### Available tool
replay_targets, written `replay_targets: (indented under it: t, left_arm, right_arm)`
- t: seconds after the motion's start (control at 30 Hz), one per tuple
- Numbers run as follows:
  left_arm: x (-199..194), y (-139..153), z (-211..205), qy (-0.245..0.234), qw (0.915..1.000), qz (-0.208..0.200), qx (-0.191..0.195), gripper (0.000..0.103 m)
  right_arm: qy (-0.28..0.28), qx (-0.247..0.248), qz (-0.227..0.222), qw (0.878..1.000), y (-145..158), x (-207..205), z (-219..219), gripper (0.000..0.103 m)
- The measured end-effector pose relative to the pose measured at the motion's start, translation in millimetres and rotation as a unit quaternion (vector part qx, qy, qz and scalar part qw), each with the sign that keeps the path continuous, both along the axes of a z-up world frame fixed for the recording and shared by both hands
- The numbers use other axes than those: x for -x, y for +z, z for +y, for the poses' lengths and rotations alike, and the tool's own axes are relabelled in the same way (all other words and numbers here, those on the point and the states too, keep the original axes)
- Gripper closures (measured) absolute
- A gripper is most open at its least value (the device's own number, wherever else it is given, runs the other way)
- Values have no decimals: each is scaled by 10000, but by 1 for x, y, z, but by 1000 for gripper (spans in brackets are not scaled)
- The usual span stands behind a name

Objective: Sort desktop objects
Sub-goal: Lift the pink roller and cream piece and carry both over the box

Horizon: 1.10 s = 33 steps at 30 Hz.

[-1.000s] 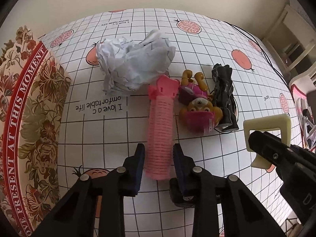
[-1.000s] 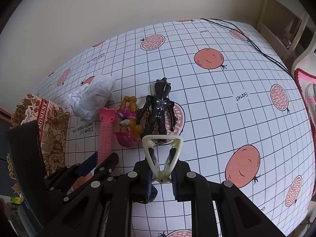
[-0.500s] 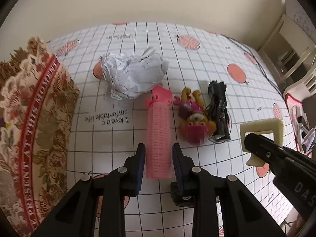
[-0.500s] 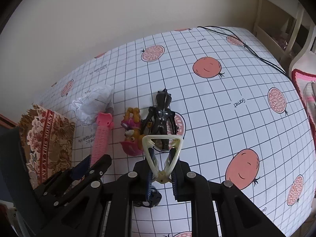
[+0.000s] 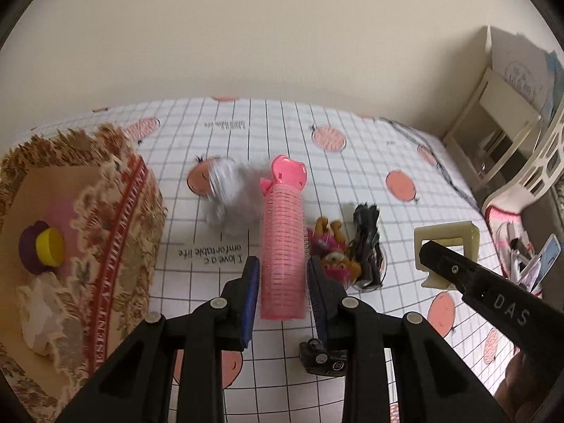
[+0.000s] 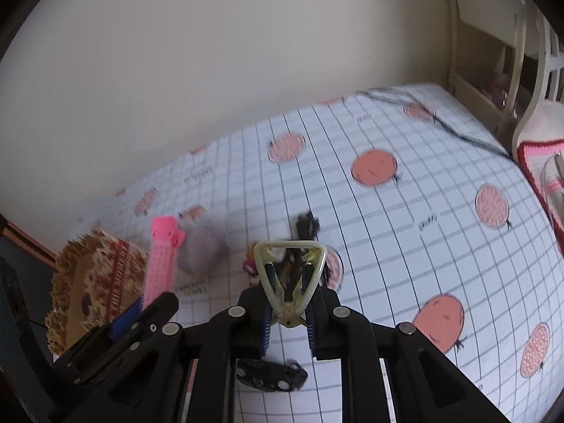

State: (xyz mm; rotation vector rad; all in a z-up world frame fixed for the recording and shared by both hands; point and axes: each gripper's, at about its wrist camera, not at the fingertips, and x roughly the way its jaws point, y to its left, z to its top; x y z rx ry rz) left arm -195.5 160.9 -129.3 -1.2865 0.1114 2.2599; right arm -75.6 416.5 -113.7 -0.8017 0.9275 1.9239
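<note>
Between the two blue pads of the left tool [image 5: 282, 282] a pink hair roller [image 5: 282, 246] is sitting, and the pads are squeezing its lower end, so it is sticking straight out past the tips. The right tool [image 6: 288, 312] is pinching the narrow end of a cream clip [image 6: 289, 275], with the clip's wide loop pointing away from it. Both things are hanging above the worktop [image 5: 352, 176], which is wearing a white cloth with black squares and pink fruit. Just under the roller's far end a crumpled ball of paper [image 5: 229, 197] is lying, blurry. To the right of the roller a small orange and pink toy dog [image 5: 333, 250] is lying next to a black toy figure [image 5: 366, 243]. On the left a flowery box [image 5: 116, 246] is standing open, with a purple and yellow cap [image 5: 44, 248] inside. A little black toy car [image 5: 322, 357] is resting on the cloth under the left tool.
</note>
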Motion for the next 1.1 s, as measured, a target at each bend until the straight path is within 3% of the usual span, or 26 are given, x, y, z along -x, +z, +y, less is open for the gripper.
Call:
replay_targets:
  t: [0.23,0.57,0.93,1.1]
  left_arm:
    - [-4,28,-17,160,9990,293,-296,74]
    - [-1,55,-54,613,9955,467,-557,74]
    - [12,62,-111,1513,9858,459,-562,74]
    - [19,61,-146,2020,9776,363,-474,74]
  right_arm:
    - [60,-506,390,9979,25,2,-9,85]
    - [505,-711,593,9944,37,28,-27,85]
    - [1204,-551,879,9873,36,80,-64,86]
    - [1439,-479,976,9836,33,102,-82,86]
